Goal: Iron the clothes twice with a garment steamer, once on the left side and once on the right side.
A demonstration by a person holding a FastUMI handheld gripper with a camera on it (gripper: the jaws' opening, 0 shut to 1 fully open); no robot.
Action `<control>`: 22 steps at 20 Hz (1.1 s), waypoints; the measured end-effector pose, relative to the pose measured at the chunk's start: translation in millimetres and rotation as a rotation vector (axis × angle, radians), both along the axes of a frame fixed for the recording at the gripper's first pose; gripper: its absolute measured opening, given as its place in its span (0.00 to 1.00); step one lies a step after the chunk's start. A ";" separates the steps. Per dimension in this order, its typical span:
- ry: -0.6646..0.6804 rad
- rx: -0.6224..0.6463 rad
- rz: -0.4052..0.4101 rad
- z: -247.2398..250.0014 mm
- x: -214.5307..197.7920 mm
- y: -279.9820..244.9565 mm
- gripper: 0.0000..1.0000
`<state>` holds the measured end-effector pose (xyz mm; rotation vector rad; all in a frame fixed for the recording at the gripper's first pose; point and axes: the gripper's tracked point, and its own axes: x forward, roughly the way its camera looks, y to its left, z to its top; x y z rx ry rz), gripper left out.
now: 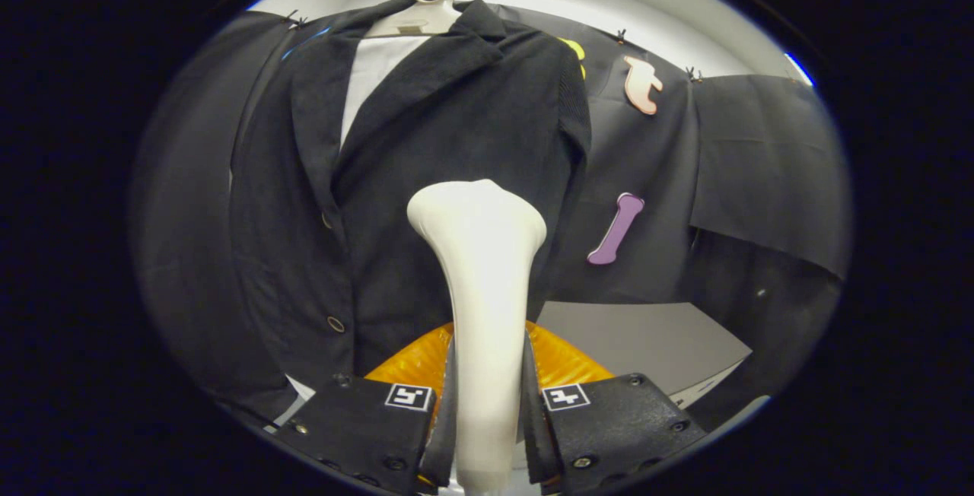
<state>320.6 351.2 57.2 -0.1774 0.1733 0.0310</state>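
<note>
Light falls bright from above onto the white wall. My view bends and dims toward the rim. The dark jacket (449, 146) shows little detail.

1 steamer (478, 268), 1 jacket (426, 176), 1 hanger (426, 13).

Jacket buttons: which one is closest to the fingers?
The lower button, just above the gripper's one finger. The other button sits higher, beside the steamer head. Gripper is shut on the steamer.

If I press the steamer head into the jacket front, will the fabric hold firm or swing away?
Likely it swings: the jacket hangs free from a hanger. The cloth looks soft and may fold. The gripper is shut on the steamer, so that should stay steady.
</note>
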 end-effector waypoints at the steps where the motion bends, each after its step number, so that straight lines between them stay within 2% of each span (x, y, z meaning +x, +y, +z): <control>1: 0.009 -0.001 -0.003 -7.2 -0.7 -1.4 0.39; 13: 0.102 -0.029 -0.019 -72.1 2.2 -9.1 0.39; 22: 0.158 0.010 0.011 -106.4 -0.8 -6.7 0.39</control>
